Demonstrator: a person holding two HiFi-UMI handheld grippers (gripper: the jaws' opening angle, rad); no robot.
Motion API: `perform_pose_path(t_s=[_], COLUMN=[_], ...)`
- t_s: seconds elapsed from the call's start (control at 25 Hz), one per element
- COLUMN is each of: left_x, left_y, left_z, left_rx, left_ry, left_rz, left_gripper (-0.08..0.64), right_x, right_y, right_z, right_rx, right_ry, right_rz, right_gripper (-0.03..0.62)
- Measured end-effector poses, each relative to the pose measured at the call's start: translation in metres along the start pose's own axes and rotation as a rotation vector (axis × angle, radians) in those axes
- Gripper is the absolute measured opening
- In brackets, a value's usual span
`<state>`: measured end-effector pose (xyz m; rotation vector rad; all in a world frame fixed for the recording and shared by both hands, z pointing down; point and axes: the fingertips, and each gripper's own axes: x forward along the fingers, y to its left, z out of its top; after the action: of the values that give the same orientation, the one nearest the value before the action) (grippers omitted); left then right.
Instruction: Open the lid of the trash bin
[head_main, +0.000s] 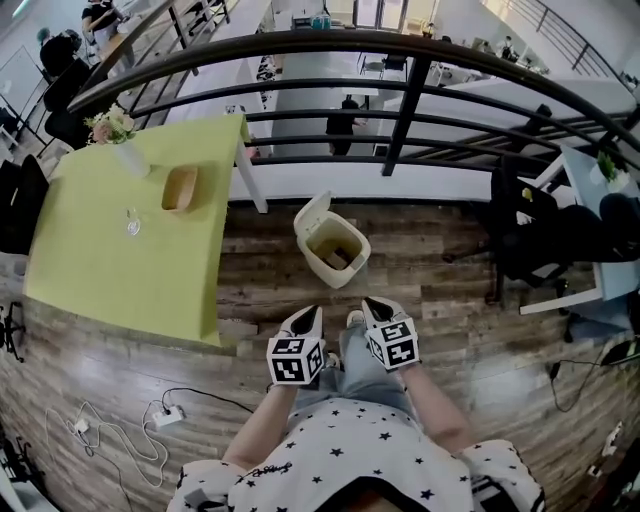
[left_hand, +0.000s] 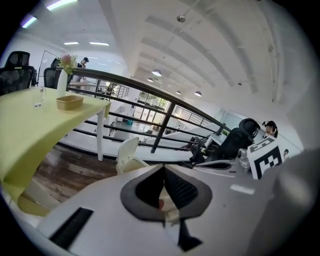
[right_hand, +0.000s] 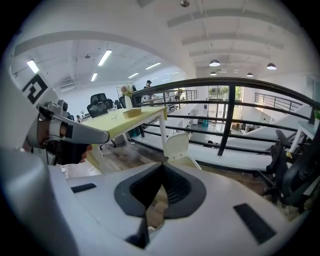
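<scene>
A cream trash bin (head_main: 332, 250) stands on the wooden floor by the railing. Its lid (head_main: 311, 212) is tipped up and back, so the inside with some waste shows. Both grippers hang close to the person's body, well short of the bin. The left gripper (head_main: 308, 312) and the right gripper (head_main: 372, 303) point toward it, each shut with nothing held. In the left gripper view the raised lid (left_hand: 127, 150) rises just beyond the shut gripper (left_hand: 164, 167). The right gripper view has the lid (right_hand: 176, 145) straight ahead of the shut gripper (right_hand: 162, 165).
A yellow-green table (head_main: 130, 260) stands left of the bin with a wooden bowl (head_main: 180, 188), a glass (head_main: 132, 222) and a flower vase (head_main: 118, 135). A black railing (head_main: 400, 110) runs behind. A black office chair (head_main: 530, 240) is at the right, a power strip (head_main: 165, 412) with cables lower left.
</scene>
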<state>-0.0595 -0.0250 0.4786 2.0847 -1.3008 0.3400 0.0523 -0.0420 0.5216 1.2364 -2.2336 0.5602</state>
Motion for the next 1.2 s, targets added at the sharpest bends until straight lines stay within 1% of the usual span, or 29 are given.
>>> perform_pose_path(t_s=[0.24, 0.68, 0.92, 1.12, 1.2], left_x=[-0.012, -0.029, -0.037, -0.037, -0.036], left_y=[-0.006, -0.017, -0.012, -0.007, -0.007], left_z=[0.008, 0.023, 0.031, 0.032, 0.032], left_rx=[0.008, 0.069, 0.072, 0.064, 0.062], left_ry=[-0.018, -0.059, -0.091, -0.100, -0.100], left_rz=[0.001, -0.023, -0.020, -0.016, -0.016], left_gripper=[0.012, 0.012, 0.012, 0.012, 0.012], right_x=[-0.021, -0.053, -0.057, -0.058, -0.058], right_y=[0.007, 0.027, 0.034, 0.039, 0.039], right_z=[0.024, 0.054, 0.061, 0.055, 0.054], right_rx=[-0.011, -0.029, -0.011, -0.007, -0.019], right_ry=[-0.055, -0.143, -0.175, -0.169, -0.162], right_rz=[0.001, 0.012, 0.009, 0.014, 0.014], right_gripper=[-0.006, -0.006, -0.006, -0.006, -0.006])
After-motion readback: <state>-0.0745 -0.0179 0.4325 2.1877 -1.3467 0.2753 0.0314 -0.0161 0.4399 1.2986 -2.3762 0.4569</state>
